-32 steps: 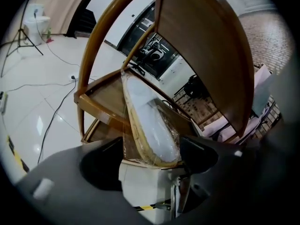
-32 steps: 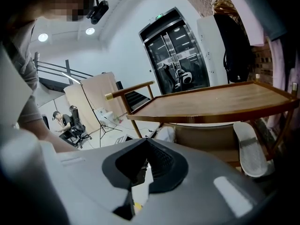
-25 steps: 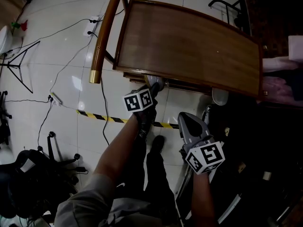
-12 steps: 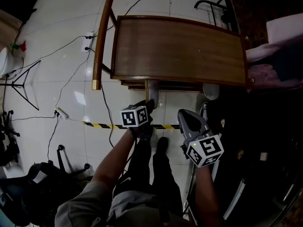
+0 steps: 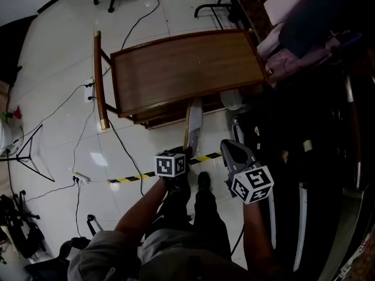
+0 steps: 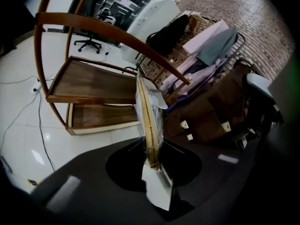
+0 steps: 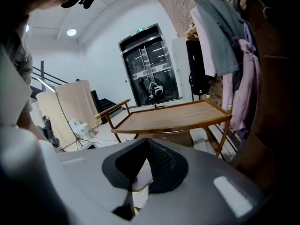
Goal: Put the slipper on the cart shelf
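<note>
My left gripper (image 5: 186, 152) is shut on a thin slipper (image 5: 194, 123) wrapped in clear plastic; its jaws have just been closing, with the slipper between them. The slipper sticks out edge-on toward the wooden cart (image 5: 181, 69). In the left gripper view the slipper (image 6: 149, 116) rises from the left gripper (image 6: 157, 171) in front of the cart's lower shelves (image 6: 93, 81). My right gripper (image 5: 229, 148) hangs beside it at the right, holding nothing. In the right gripper view the right gripper (image 7: 139, 184) looks shut, and the cart's top (image 7: 173, 116) lies ahead.
Yellow-black tape (image 5: 126, 179) and cables (image 5: 76, 98) cross the white floor near the cart. A rack of clothes (image 5: 304, 28) and dark furniture fill the right side. A tripod (image 5: 26, 151) stands at the left. A pale round object (image 5: 231, 98) lies under the cart's right end.
Both grippers have risen and drawn back from the cart. The left one has lifted the slipper away from the cart's lower edge and rolled it edge-on.
</note>
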A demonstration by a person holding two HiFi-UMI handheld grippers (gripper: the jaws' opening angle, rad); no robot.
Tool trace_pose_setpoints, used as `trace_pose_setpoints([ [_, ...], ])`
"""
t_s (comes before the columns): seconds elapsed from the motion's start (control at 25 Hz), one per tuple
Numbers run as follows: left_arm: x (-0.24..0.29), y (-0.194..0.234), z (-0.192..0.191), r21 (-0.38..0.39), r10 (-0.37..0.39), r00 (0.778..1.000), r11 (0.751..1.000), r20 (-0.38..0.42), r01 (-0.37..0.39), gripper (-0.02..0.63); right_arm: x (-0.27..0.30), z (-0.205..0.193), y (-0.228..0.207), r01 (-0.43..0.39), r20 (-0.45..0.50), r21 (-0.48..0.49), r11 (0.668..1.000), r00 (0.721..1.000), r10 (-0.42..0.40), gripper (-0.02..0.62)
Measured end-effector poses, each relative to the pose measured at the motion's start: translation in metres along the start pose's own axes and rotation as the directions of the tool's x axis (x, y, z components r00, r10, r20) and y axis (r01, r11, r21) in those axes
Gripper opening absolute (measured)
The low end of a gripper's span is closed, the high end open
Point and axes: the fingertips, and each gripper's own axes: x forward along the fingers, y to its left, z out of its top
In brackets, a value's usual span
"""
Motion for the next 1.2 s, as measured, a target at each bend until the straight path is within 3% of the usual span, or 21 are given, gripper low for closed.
trace_pose_setpoints([
  [0.24,-0.025,-0.068,-0.004,0.206,-0.045,0.999,0.977,-0.021,0.049,0.074,-0.076,0.006,-0.011,0.118,0.070,0.037,0.992,0.990,-0.121,-0.002],
  [0.52,-0.089,-0.158,-0.012,0.406,-0.091,0.994,0.912,0.059,0.059,0.074,-0.187,0.014,0.004,0.186,0.184,0.025,0.982,0.965,-0.187,-0.002],
  [0.84,-0.163,-0.256,-0.088,0.503,-0.166,0.985,0.855,0.038,0.124,0.074,-0.329,-0.018,0.031,0.256,0.268,0.020,0.967,0.930,-0.251,-0.002],
  [0.92,-0.173,-0.278,-0.112,0.534,-0.192,0.981,0.831,0.014,0.155,0.074,-0.360,-0.030,0.033,0.285,0.286,0.043,0.958,0.915,-0.285,-0.002],
  [1.2,-0.178,-0.349,-0.189,0.650,-0.271,0.954,0.703,-0.131,0.289,0.074,-0.445,-0.073,0.040,0.394,0.326,0.134,0.909,0.849,-0.417,-0.002],
])
